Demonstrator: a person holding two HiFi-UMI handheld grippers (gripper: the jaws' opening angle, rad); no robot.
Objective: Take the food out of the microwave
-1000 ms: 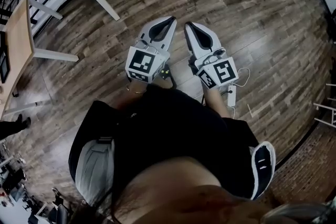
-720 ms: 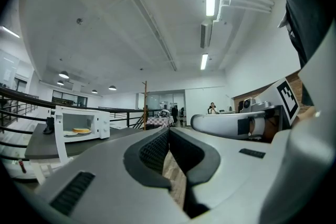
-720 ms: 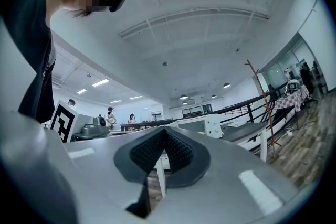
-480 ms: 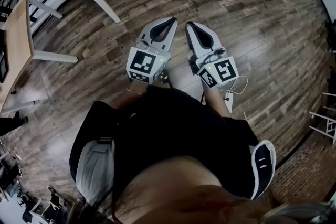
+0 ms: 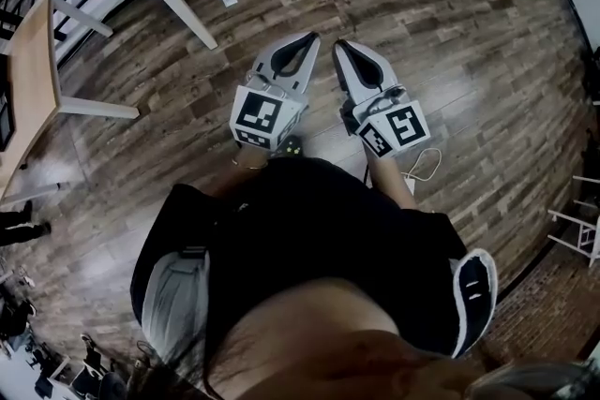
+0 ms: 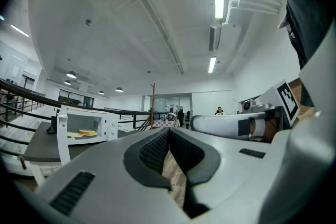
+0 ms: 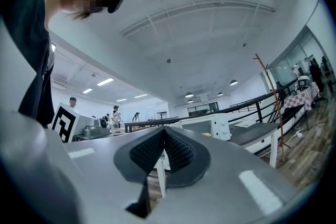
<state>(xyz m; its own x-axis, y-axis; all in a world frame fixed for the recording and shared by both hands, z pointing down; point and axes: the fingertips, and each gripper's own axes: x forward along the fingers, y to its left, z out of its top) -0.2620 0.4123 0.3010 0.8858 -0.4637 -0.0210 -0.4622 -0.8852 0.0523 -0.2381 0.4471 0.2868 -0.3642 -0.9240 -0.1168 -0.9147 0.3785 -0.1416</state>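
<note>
Head view: both grippers are held out level in front of the person, side by side over the wood-plank floor point(image 5: 469, 61), touching nothing.

Left gripper point(image 6: 168, 131): jaws pressed together, nothing between the pads. Right gripper point(image 7: 164, 131): the same, closed up and empty.

The microwave point(image 6: 111, 126) shows in both gripper views, well ahead of the jaws. It stands on a dark tabletop point(image 6: 39, 148) carried on white legs; I cannot tell which edge it stands nearest. Its door looks swung open, and the cavity is lit and exposed. The food point(image 6: 87, 132) is inside, a flat yellow-orange piece that seems to lie on a pale plate, though it is too small to be sure. In the head view only a dark table with white legs shows at the top edge, probably the same one.

Step in hand, as I judge it: the approach. The task proper is not begun, since the food sits in the cavity and both grippers are well apart from it.

Next move calls for closing the gap to the table's near edge and spreading one gripper's jaws before entry. The gripper then goes in level and low enough to catch the plate rim rather than the food. The other gripper stays free to steady the door.
</note>
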